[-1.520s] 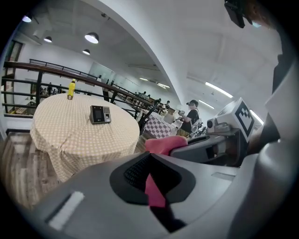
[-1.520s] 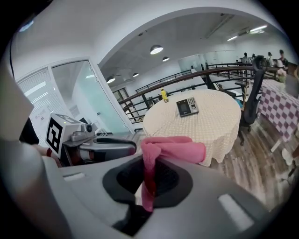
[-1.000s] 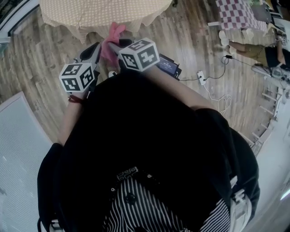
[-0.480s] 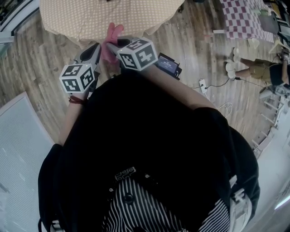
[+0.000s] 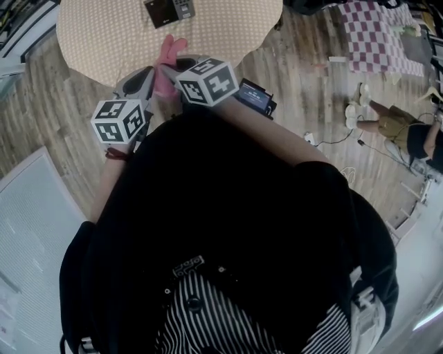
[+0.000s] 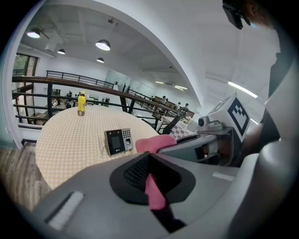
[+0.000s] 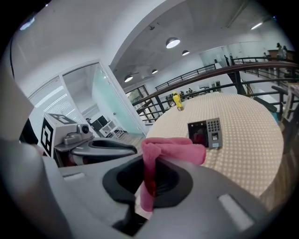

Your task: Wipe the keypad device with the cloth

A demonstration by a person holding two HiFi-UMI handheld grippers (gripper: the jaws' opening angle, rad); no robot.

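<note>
The keypad device (image 5: pixel 169 10) stands on a round table (image 5: pixel 104 34) with a tan dotted cover, ahead of both grippers; it also shows in the left gripper view (image 6: pixel 117 141) and in the right gripper view (image 7: pixel 205 133). My right gripper (image 5: pixel 168 68) is shut on a pink cloth (image 7: pixel 173 149), which flops over its tips. My left gripper (image 5: pixel 147 71) is beside it, and a pink strip of cloth (image 6: pixel 154 191) sits pinched in its closed seam. Both grippers hover at the table's near edge, short of the device.
A yellow bottle (image 6: pixel 81 102) stands far back on the table. On the wooden floor lie a black device (image 5: pixel 256 98), a power strip with cables (image 5: pixel 308 140) and a checked mat (image 5: pixel 367 34). A white panel (image 5: pixel 28 228) is at the left.
The table has slid further into view and the keypad device now shows at the top. Both grippers keep their hold and stay close together.
</note>
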